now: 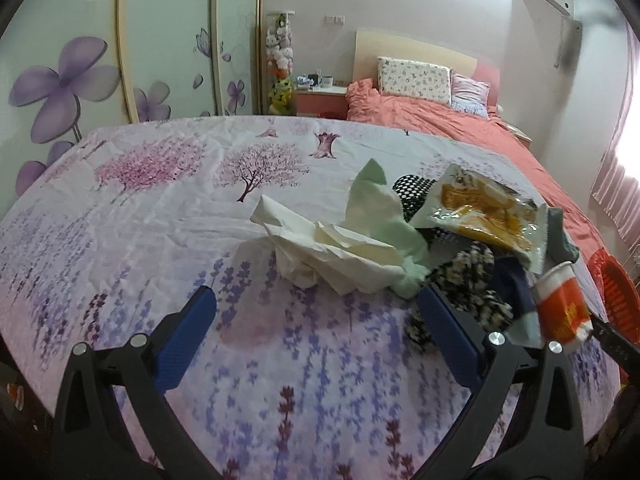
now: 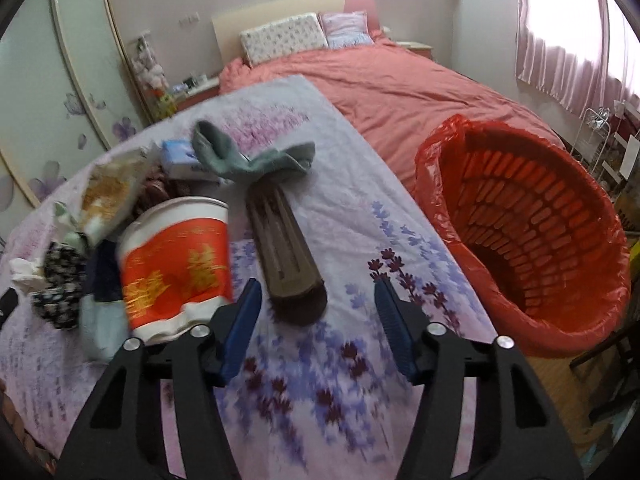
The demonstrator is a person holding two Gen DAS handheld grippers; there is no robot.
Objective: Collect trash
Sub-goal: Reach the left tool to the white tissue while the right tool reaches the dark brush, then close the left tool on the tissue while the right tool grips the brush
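Nearby, right gripper fingers gape empty beside paper cup.

Floral-print sheet over table: brown brush mid, grey sock at its far end; paper cup, crumpled tissue, snack wrapper left.

Crumpled matt paper lies on printed cloth, beside a glossy foil wrapper and a red plastic basket.
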